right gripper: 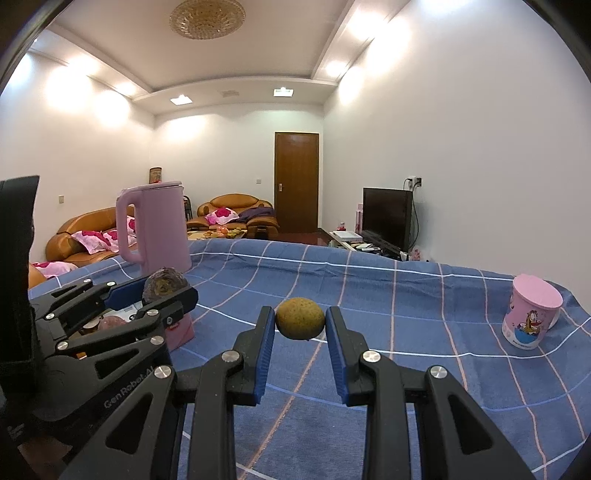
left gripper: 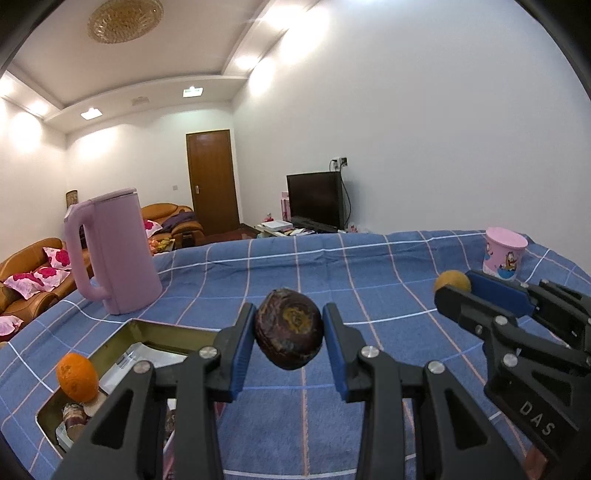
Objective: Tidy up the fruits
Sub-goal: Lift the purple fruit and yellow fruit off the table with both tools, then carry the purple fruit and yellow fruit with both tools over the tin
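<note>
The left gripper pinches a dark wrinkled fruit just right of the tin tray; the right gripper, further right, clamps a yellowish fruit; either round fruit, held only at the fingertips, could slip and roll towards the pink kettle beyond the tray.

White walls, wooden door, brown sofas, dark television, seemingly ornate ceiling lamp

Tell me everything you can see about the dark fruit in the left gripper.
The dark fruit is roundish, deep purple-brown with wrinkled, dull skin and a yellowish blotch facing the left camera. It is clamped between the blue pads of the left hand-held gripper, lifted clear of the blue checked tablecloth; only the pads touch it.
</note>
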The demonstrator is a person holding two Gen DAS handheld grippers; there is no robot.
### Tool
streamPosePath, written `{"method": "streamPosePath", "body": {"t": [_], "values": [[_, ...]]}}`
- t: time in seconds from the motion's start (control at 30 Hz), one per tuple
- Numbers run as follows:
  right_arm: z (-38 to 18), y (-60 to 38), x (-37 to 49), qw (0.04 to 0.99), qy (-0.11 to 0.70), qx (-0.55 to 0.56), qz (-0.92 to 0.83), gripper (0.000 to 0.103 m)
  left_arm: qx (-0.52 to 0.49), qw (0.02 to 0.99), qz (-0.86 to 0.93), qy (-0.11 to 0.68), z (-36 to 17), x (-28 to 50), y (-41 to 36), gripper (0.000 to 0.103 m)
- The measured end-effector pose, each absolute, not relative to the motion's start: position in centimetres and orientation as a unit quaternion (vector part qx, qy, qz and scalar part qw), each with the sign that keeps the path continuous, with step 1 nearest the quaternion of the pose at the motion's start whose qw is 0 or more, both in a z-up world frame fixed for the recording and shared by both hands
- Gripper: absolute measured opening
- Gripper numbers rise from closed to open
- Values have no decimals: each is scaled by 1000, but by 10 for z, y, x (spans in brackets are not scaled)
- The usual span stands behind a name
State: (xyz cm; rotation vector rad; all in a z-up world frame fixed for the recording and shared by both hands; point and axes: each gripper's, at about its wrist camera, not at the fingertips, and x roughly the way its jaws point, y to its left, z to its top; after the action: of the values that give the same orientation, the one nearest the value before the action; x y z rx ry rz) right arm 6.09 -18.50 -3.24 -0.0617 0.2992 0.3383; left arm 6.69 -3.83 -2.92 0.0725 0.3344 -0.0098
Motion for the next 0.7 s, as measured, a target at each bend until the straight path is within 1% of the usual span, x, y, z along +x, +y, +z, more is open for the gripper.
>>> {"method": "streamPosePath", "body": {"t": [0.43,0.7], "values": [[-31,-173,81,958,197,4,208,30,37,981,-3,190,-23,67,-14,38],[-18,-136,90,949,199,-7,244,30,35,978,32,202,-14,71,21,38]]}}
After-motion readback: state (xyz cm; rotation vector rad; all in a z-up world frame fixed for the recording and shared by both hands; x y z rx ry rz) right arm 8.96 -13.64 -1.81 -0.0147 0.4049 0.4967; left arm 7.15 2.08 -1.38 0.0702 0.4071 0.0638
